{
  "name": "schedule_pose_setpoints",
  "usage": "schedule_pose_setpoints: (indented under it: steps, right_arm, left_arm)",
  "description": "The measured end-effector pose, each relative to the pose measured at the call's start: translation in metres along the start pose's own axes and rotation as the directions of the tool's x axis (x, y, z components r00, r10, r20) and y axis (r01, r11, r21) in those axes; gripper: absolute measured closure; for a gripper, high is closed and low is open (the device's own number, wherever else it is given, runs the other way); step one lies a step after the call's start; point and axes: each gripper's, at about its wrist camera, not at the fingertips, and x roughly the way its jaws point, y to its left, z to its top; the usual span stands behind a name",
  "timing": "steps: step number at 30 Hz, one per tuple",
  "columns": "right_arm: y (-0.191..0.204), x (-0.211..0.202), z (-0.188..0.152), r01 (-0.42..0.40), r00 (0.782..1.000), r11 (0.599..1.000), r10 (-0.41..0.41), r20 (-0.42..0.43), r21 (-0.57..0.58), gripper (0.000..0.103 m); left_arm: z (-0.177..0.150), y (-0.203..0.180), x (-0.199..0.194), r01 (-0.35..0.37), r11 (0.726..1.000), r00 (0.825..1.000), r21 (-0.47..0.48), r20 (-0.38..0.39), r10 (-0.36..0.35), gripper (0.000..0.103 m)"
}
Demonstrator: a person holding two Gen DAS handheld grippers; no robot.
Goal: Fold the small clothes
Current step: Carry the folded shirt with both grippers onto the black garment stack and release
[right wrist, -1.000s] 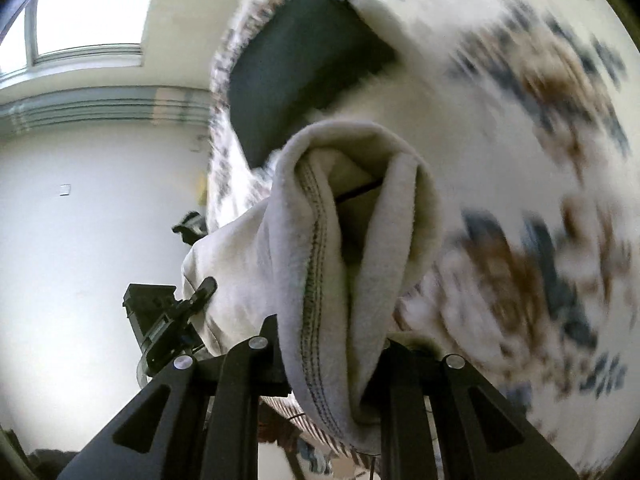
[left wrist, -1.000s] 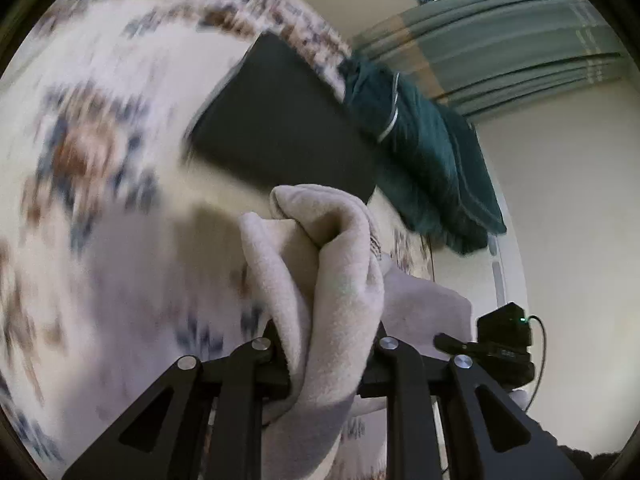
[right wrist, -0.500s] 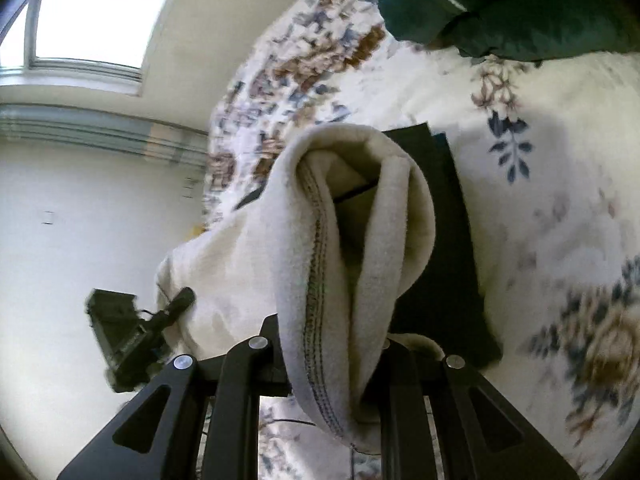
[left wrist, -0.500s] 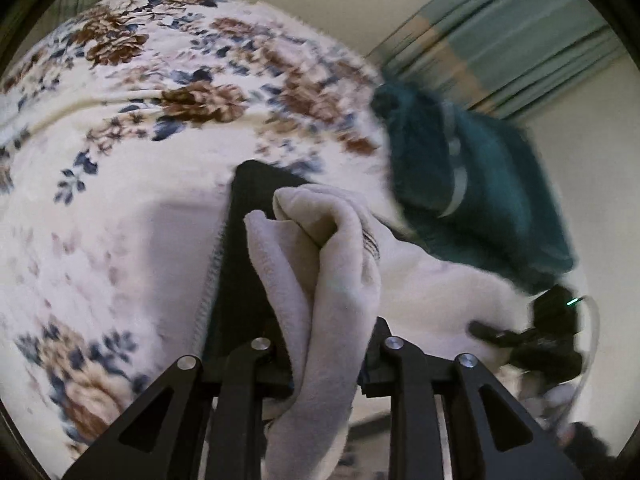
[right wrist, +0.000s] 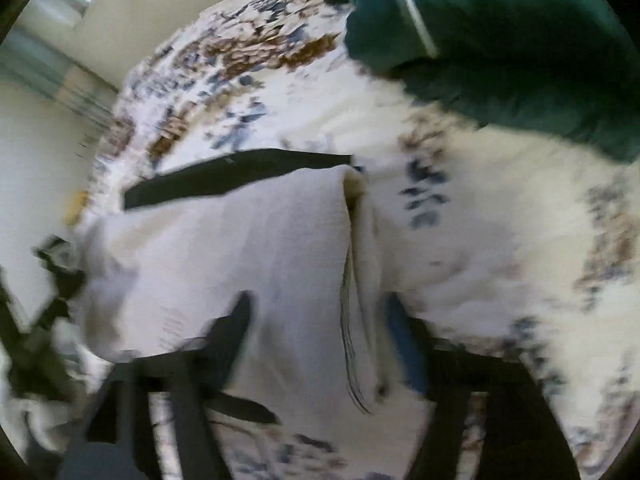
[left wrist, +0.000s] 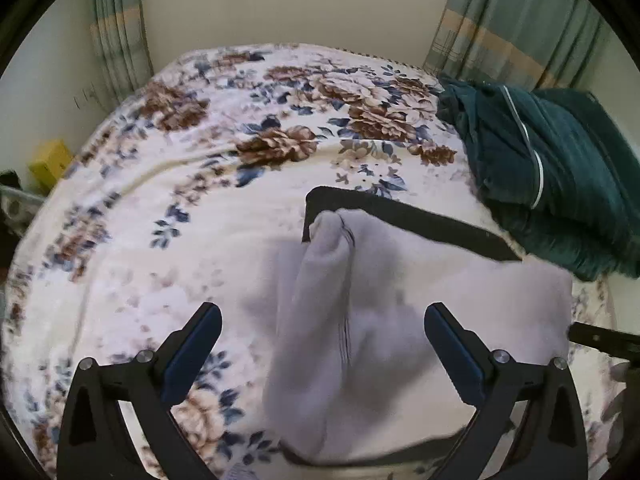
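A pale beige fleece garment [left wrist: 420, 304] lies folded on top of a dark folded garment [left wrist: 404, 216] on the flowered bedspread [left wrist: 160, 208]. My left gripper [left wrist: 322, 320] hangs above its left edge, jaws opening wide, a raised ridge of fleece lying loose between them without touching the pads. In the right wrist view the same beige garment [right wrist: 248, 248] covers most of the dark garment [right wrist: 224, 178]. My right gripper [right wrist: 320, 312] is blurred, its jaws opening, with the garment's stitched right edge between them and free of the pads.
A dark green bundle of cloth [left wrist: 556, 184] with a pale trim lies at the bed's right side, also the green bundle [right wrist: 500, 36] in the right wrist view. Curtains [left wrist: 516, 28] and a wall stand behind the bed. A yellow box [left wrist: 50, 162] sits beside the bed at the left.
Both grippers carried the beige garment across the bed, tipped downward, laid it over the dark garment and let go; both pairs of jaws went from shut on fleece to wide apart.
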Motion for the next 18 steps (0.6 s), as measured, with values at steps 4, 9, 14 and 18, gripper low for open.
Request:
schedule_pose_setpoints:
  steps: [4, 9, 14, 18]
  right_arm:
    - [0.010, -0.027, -0.032, 0.153, 0.987, 0.987, -0.150, 0.061, -0.053, 0.001]
    - [0.018, -0.076, -0.072, 0.292, 0.948, 0.955, -0.281, 0.151, -0.058, 0.001]
    - [0.023, -0.145, -0.114, 0.293, 0.940, 0.955, -0.280, 0.193, -0.042, 0.001]
    - [0.028, -0.206, -0.152, 0.308, 0.924, 0.951, -0.291, 0.249, -0.034, 0.001]
  left_arm:
    - [-0.019, -0.019, -0.028, -0.057, 0.998, 0.998, 0.032, 0.003, 0.057, 0.000]
    - [-0.039, -0.036, -0.073, -0.106, 0.994, 0.994, 0.040, -0.001, 0.106, 0.000]
    - [-0.058, -0.051, -0.138, -0.121, 0.992, 0.992, 0.046, 0.047, 0.119, 0.000]
    - [-0.074, -0.057, -0.196, -0.107, 0.994, 0.991, 0.037, 0.086, 0.104, 0.000]
